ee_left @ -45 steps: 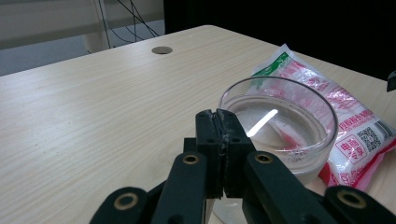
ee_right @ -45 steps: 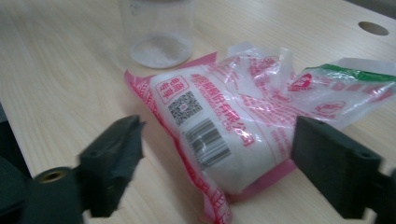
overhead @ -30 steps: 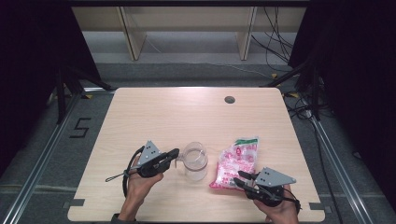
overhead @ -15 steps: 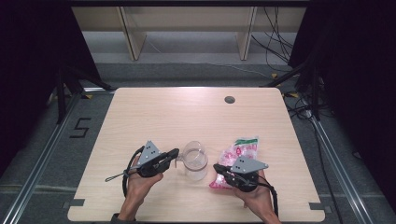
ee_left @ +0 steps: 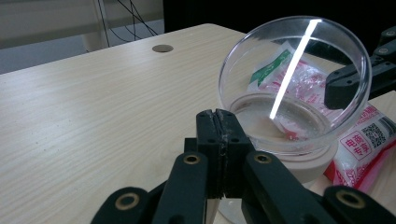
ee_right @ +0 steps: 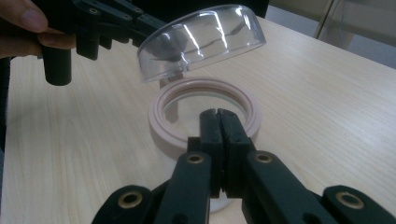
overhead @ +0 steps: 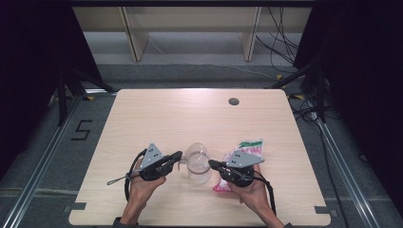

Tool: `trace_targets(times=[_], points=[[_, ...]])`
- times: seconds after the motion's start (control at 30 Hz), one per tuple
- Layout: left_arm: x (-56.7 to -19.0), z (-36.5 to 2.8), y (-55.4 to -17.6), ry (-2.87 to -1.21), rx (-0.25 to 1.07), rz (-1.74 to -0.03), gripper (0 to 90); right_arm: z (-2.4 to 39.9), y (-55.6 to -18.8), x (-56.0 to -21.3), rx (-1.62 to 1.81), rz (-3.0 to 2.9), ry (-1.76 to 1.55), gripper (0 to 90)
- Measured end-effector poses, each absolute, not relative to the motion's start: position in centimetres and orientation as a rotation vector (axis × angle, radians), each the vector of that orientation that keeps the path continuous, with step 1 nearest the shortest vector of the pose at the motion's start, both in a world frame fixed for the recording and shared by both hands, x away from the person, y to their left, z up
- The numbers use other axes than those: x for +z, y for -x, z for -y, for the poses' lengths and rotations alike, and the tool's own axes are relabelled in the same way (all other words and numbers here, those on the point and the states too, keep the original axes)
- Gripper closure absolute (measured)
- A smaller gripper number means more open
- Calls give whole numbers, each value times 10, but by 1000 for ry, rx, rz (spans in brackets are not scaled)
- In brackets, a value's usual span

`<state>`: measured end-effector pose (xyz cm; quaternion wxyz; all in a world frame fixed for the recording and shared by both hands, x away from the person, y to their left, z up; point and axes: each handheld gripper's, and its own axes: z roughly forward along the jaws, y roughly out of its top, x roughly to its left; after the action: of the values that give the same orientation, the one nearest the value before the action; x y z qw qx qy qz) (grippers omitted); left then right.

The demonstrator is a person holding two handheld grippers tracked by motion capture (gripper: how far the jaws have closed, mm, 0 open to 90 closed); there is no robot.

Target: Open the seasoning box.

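Two tongs flank a clear jar point(overhead: 198, 164) near the front edge of the bench point(overhead: 157, 114). Jar sits at bench centre-front, w/ a pale pink ring collar point(ee_right: 205, 116) at its mouth and a clear domed lid point(ee_right: 201, 39) tilted up, open, hinged on the side twd the left tongs. Pink/white packet point(overhead: 247, 154) w/ green band and QR label lies just right of jar, partly under the right hand point(overhead: 252, 190). Left tongs point(overhead: 178, 156) at jar's left side, jaws pressed together; can't tell if they pinch any part of jar. Right tongs point(overhead: 211, 164) at jar's right rim, jaws also pressed together, nothing visibly between them. Small dark round hole point(overhead: 233, 101) far behind jar.
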<state>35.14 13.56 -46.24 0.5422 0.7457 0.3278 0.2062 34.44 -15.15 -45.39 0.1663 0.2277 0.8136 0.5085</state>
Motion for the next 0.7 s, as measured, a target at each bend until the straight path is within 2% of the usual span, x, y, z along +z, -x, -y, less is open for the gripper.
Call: trace_targets(times=[0.5, 0.63, 0.7], points=[[-463, -136, -352, -1761, 490, -765, 874, 140, -345, -449, 1489, -2319, -649, 900], [-462, -138, -351, -1769, 488, -782, 822, 137, -345, -445, 1504, -2296, -634, 900], [-461, -140, -351, -1777, 498, -788, 753, 135, -344, -444, 1508, -2280, -634, 900]])
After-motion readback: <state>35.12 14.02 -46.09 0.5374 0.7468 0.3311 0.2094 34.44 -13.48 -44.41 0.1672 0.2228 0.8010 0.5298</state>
